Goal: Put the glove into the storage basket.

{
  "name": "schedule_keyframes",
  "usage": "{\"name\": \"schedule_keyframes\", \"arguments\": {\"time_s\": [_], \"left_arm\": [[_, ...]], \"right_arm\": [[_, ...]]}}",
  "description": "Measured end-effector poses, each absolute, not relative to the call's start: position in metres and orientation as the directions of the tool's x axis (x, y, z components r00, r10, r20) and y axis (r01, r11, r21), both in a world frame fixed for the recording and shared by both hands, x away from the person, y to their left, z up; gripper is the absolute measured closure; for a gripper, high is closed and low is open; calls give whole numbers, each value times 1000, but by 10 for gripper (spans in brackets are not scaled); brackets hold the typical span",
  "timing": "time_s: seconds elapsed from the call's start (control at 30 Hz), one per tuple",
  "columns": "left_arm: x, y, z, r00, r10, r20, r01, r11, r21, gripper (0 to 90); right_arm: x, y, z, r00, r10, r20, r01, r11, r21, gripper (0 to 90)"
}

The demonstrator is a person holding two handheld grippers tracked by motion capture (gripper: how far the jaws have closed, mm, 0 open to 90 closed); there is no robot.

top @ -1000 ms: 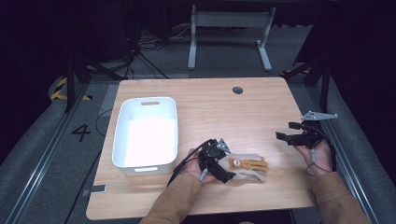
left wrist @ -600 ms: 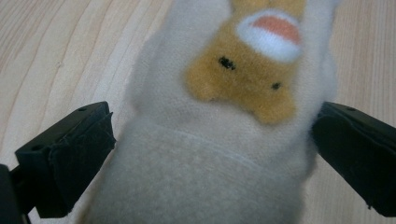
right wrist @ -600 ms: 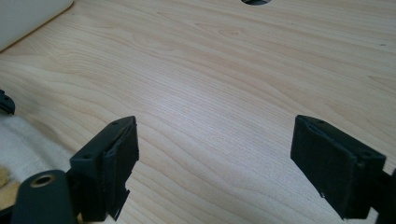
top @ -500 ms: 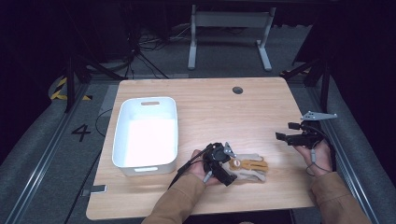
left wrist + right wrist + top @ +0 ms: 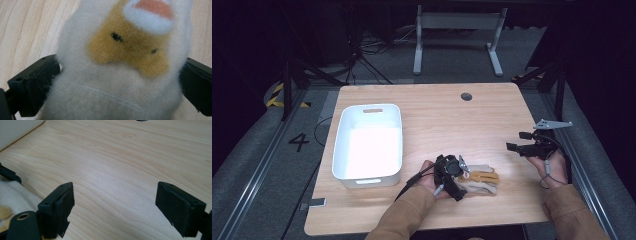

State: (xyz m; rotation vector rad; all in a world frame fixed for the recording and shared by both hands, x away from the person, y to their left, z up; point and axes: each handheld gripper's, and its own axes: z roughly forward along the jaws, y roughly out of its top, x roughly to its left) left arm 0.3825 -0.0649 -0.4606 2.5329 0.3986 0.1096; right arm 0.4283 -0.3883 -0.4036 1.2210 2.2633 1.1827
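Sliding slightly rightward, the left gripper [image 5: 455, 176] now straddles the plush toy [image 5: 477, 181] (jaws touching both sides), right of the white bin [image 5: 368, 142]; right gripper [image 5: 523, 147] hovers released.

Plush toy [image 5: 477, 181] lying flat, low and centre in the high view: cream fur, tan patches. Up close [image 5: 120, 67] there's a tan face, two dark eyes, a white-rimmed orange spot at the top.

Bare table [image 5: 447, 120] right of the bin [image 5: 368, 145], open to passage; obstacles: bin walls at left, plush toy [image 5: 477, 181] near the front edge, just right of the bin.
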Motion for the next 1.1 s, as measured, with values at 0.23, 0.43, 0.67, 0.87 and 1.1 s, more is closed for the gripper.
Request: {"name": "schedule_keyframes", "arguments": {"time_s": [0.23, 0.43, 0.67, 0.87, 1.1], "left_arm": [[381, -68, -450, 955, 295, -7, 259, -825, 503, 157], [377, -73, -442, 960, 281, 1, 248, -848, 468, 510], [374, -79, -437, 959, 283, 0, 257, -870, 421, 687], [374, -79, -437, 954, 299, -1, 272, -866, 420, 714], [377, -78, -437, 949, 313, -36, 299, -856, 423, 720]], "right_arm": [[429, -387, -405, -589, 803, 96, 549, 309, 777, 178], [429, -387, -406, -591, 798, 115, 560, 304, 771, 191], [429, -388, -405, -588, 800, 118, 556, 294, 777, 205], [430, -387, -407, -591, 797, 122, 561, 299, 772, 217], [429, -388, -406, -590, 801, 106, 553, 305, 775, 256]]}}
